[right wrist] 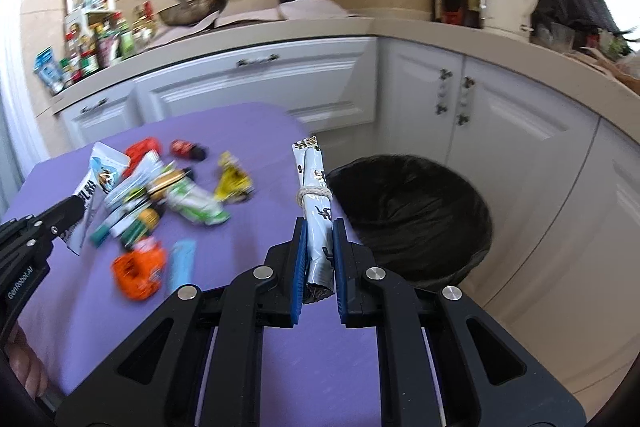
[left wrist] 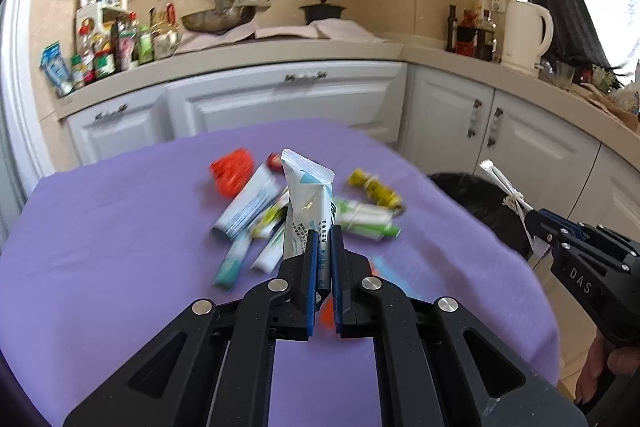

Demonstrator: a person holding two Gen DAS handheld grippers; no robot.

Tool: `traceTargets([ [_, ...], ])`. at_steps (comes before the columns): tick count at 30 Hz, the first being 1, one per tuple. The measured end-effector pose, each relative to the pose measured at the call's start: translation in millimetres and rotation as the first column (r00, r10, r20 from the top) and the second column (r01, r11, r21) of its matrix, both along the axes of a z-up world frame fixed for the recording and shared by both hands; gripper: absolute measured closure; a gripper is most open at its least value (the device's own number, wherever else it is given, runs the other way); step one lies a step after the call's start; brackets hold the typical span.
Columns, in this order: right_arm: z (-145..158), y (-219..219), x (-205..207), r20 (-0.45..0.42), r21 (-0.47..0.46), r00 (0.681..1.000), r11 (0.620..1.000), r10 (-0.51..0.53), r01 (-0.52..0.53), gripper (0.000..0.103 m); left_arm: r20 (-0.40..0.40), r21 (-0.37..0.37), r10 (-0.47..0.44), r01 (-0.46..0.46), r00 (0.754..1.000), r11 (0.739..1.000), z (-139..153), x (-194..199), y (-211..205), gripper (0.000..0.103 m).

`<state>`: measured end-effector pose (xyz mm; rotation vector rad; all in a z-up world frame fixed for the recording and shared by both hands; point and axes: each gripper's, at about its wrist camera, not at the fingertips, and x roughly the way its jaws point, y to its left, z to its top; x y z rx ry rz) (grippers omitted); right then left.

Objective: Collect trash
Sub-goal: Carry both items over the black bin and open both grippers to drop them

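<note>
Both claws loaded, bin not yet fed

My left gripper [left wrist: 324, 239] pinches a white sachet [left wrist: 306, 199], my right gripper [right wrist: 318, 231] a tied rolled wrapper [right wrist: 314, 187]; the bin [right wrist: 412, 215] waits at three o'clock, seemingly empty, wrappers [right wrist: 160, 203] left on the purple cloth [right wrist: 248, 131]

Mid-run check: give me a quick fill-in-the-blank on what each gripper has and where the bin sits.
1. The left gripper is shut on a white and blue ____ pouch.
2. The right gripper grips a rolled silver wrapper tied with ____.
3. The black-lined round bin stands beside the table under a ____ cloth.

Missing words: foil; string; purple
</note>
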<state>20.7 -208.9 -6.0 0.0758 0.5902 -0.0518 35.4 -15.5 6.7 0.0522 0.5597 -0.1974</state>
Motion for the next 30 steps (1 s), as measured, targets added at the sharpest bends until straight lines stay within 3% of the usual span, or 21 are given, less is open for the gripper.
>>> traceTargets([
  [12,-2,-65,43,0.015,-0.03,0.986,0.986,-0.165,0.166,0.09,0.001,-0.015,-0.107,0.107,0.994,0.994,8,50,-79,0.096],
  [30,-30,-117,77,-0.032,-0.023,0.976,0.977,-0.215,0.214,0.09,-0.081,0.058,-0.174,0.179,0.981,0.982,-21,94,-160,0.096],
])
